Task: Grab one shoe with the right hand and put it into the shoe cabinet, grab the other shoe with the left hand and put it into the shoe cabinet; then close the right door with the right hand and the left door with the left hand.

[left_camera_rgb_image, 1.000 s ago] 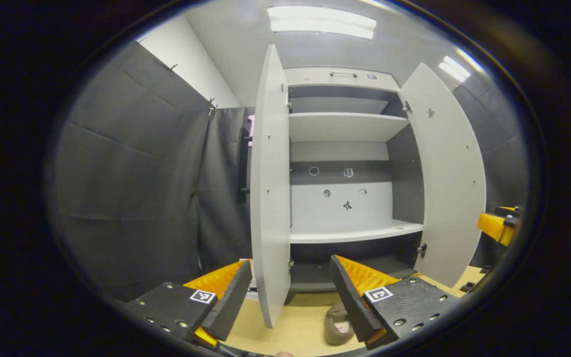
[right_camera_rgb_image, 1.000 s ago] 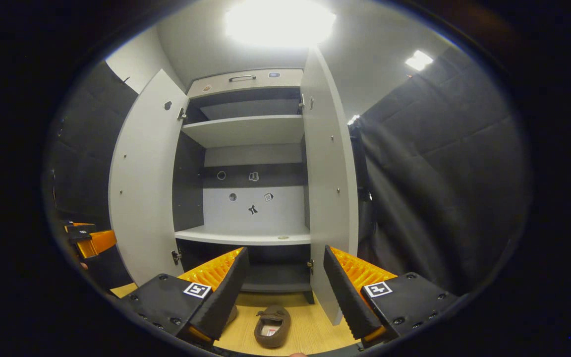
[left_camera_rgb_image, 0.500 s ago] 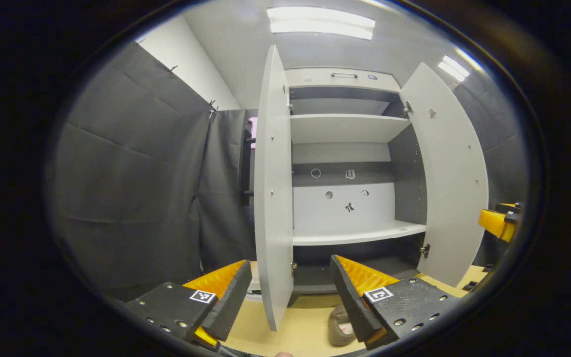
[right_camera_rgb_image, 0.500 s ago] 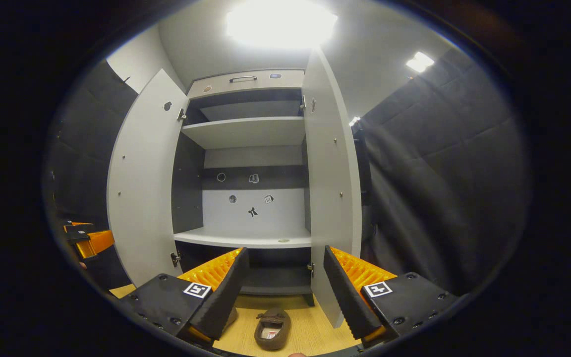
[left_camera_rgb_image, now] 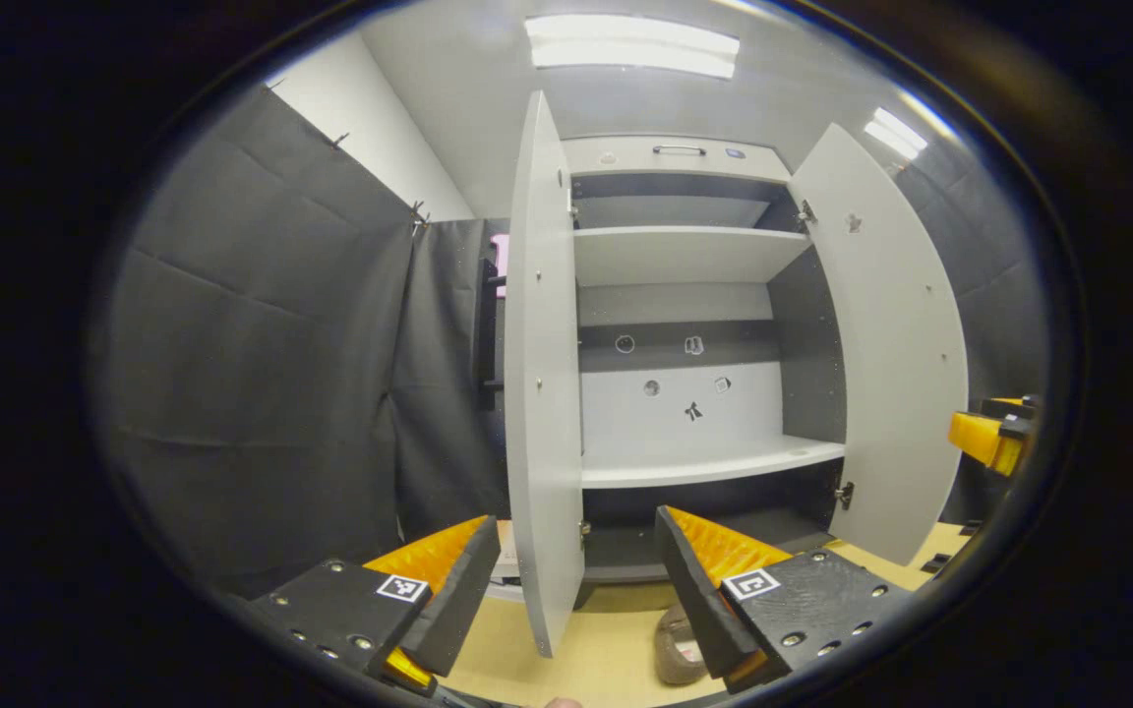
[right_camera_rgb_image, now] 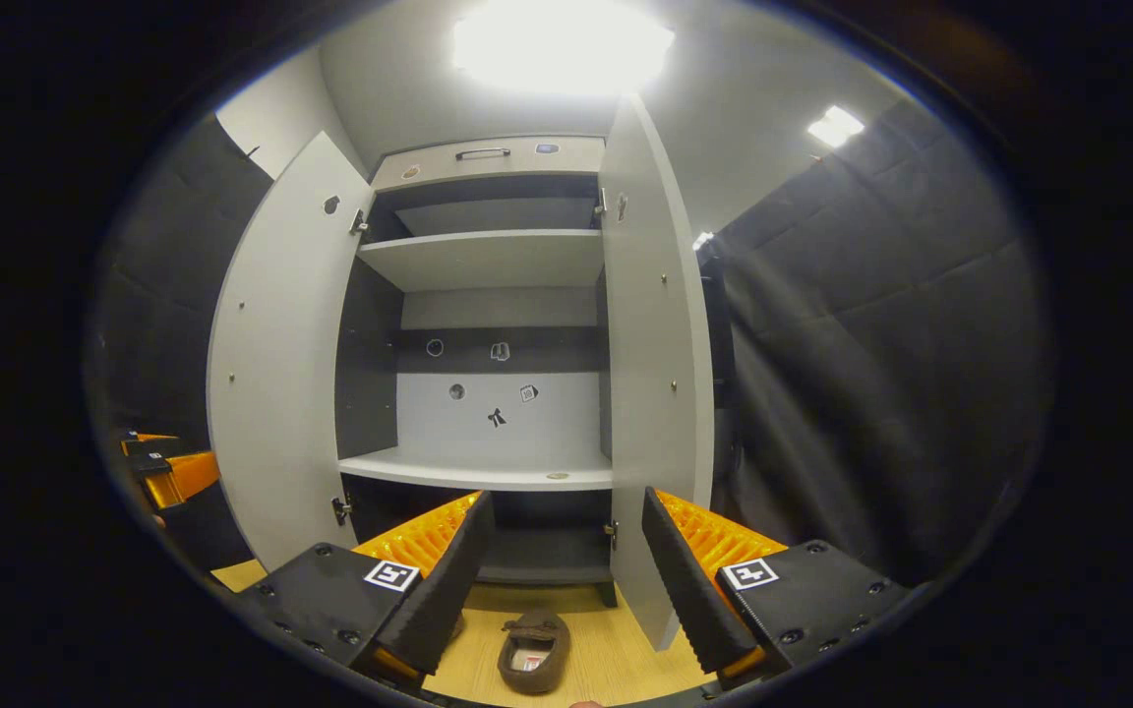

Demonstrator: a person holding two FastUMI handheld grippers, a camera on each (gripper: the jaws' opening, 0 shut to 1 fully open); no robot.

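Shoe [right_camera_rgb_image: 532, 651], a brown slipper on the wooden floor [right_camera_rgb_image: 616, 649] before the open shoe cabinet [right_camera_rgb_image: 488, 472], lies just below and between the spread, empty fingers of the right gripper [right_camera_rgb_image: 557, 575], its long axis pointing toward the cabinet, so I judge this hand nearer.

**Occlusions / cut-offs**

Second shoe [left_camera_rgb_image: 677, 644] half hidden behind own finger [left_camera_rgb_image: 699, 600] in left gripper view. Barely peeking past finger [right_camera_rgb_image: 434, 605] in right gripper view. Other gripper [left_camera_rgb_image: 991, 438] clipped at frame rim, jaw state unreadable. Small marks [right_camera_rgb_image: 498, 388] on cabinet back panel too tiny to identify.
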